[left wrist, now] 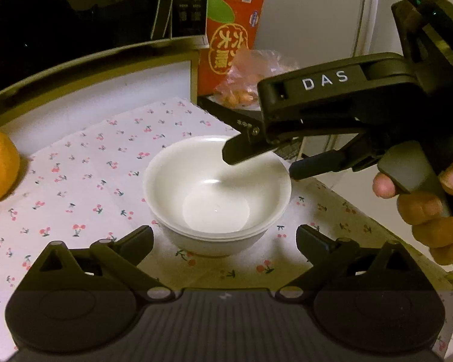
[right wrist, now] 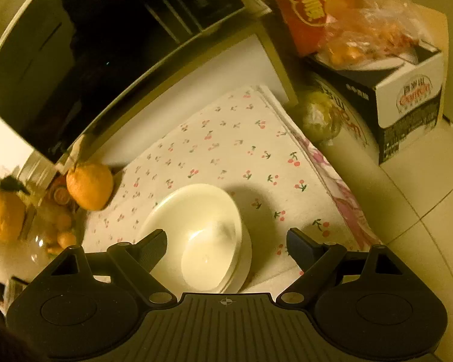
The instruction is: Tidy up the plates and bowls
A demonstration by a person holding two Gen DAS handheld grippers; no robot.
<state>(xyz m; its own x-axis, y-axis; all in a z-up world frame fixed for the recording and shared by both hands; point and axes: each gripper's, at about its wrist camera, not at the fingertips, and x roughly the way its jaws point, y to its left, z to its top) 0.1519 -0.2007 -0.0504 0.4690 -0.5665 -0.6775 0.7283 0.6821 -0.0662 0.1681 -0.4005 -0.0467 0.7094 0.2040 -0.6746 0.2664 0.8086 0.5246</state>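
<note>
Stacked bowls (left wrist: 216, 193) between open left claw (left wrist: 225, 241)

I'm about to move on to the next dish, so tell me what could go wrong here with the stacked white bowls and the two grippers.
1. The right gripper hovers open with one finger over the rim of the stacked bowls; dropping or swinging could knock them.
2. The bowls sit on a cherry-print cloth; a nudge might slide cloth and stack together.
3. The left gripper straddles the stack's near side, so both tools crowd one spot and might collide.
</note>
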